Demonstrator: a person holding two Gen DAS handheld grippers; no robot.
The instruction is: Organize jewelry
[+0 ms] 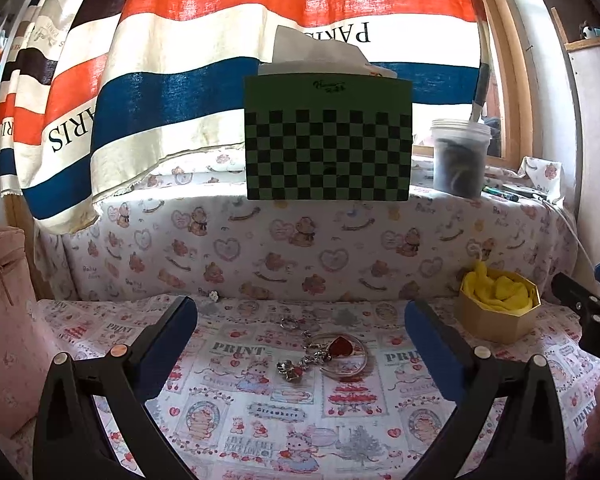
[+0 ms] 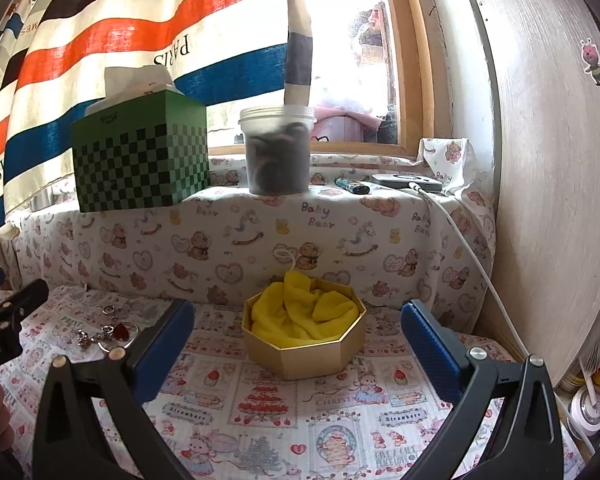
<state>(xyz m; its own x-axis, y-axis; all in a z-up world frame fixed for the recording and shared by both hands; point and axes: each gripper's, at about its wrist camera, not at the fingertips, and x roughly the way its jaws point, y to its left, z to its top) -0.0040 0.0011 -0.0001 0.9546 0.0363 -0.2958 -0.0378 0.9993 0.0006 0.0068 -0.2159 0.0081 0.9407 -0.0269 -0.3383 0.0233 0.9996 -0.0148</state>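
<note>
Both grippers were spread wide, holding nothing: left gripper (image 1: 300, 344) hovered w/ jewelry heap (image 1: 324, 354) between its fingers, right gripper (image 2: 298, 344) faced gold octagonal box (image 2: 304, 344). Heap (red heart charm, bangle, chains, small ring beyond) lay on printed cloth (image 1: 260, 412), well left of box, apart from it. Judged step: first pick. Best approach prob. low, pinch one piece only, bangle rim easiest; chains looked tangled, lift slow, then drop onto yellow lining (image 2: 300, 308) in box.

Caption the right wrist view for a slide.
Open right tool faces a gold box lined with yellow cloth; jewelry lies left.
</note>
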